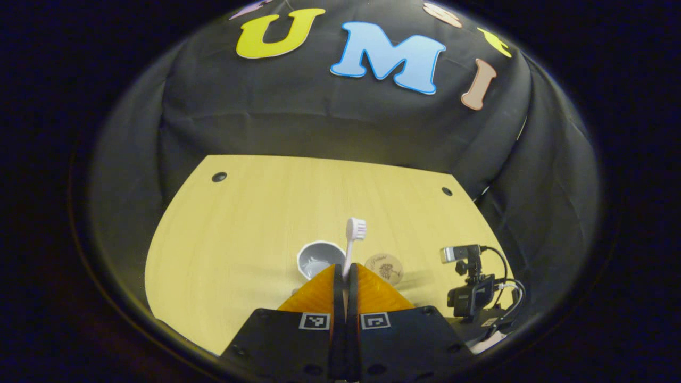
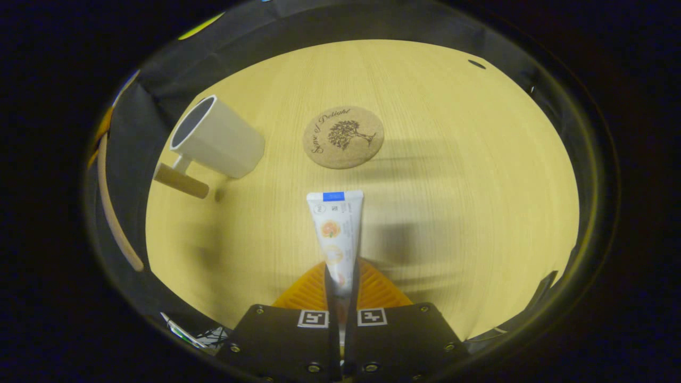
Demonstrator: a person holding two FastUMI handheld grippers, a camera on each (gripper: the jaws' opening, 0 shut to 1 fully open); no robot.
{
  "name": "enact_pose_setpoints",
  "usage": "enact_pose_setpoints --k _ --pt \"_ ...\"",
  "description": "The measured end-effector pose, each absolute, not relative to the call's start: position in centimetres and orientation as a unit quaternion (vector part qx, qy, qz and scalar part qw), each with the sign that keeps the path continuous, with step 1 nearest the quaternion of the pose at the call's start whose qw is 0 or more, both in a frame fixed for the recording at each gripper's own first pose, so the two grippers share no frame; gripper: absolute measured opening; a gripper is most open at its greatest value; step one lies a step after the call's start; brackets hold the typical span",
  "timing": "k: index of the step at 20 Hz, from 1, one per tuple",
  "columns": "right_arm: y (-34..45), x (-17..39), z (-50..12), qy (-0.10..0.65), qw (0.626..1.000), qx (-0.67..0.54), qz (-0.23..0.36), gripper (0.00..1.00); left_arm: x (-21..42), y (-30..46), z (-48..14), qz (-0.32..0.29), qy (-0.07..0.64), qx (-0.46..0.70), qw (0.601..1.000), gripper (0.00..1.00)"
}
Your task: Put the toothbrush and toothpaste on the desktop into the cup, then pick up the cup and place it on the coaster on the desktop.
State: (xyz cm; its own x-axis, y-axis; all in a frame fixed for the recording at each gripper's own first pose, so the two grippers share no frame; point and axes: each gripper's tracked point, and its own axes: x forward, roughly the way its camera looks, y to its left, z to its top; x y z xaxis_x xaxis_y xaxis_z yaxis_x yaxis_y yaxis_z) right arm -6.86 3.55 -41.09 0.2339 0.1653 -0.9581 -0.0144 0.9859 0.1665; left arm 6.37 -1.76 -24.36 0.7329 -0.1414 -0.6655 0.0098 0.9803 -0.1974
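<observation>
1. The table (image 2: 479,186) is pale wood with dark holes near its far corners.
2. A cup (image 2: 218,138) stands on it.
3. A round cork coaster (image 2: 343,136) lies near the cup, apart from it.

Cloth-walled booth (image 1: 298,122), wooden desktop (image 1: 255,213)
</observation>
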Motion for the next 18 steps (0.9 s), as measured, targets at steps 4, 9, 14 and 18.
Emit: enact_pose_setpoints --k 4,9,14,18 --pt "3.5 -6.8 -41.1 0.615 0.784 0.06 0.06 0.05 10.5 -1.5 -23.1 -0.049 0.336 -0.094 0.936 0.07" --pt "3.5 -6.8 -41.0 0.614 0.785 0.058 0.065 0.06 15.4 -1.5 -24.1 -0.061 0.31 -0.095 0.944 0.07" --pt "3.5 -6.8 -41.2 0.612 0.786 0.055 0.07 0.06 18.6 -1.7 -25.8 -0.069 0.285 -0.102 0.951 0.07" --pt "3.4 -6.7 -41.2 0.612 0.785 0.055 0.072 0.06 19.4 -2.2 -28.0 -0.084 0.272 -0.09 0.954 0.07"
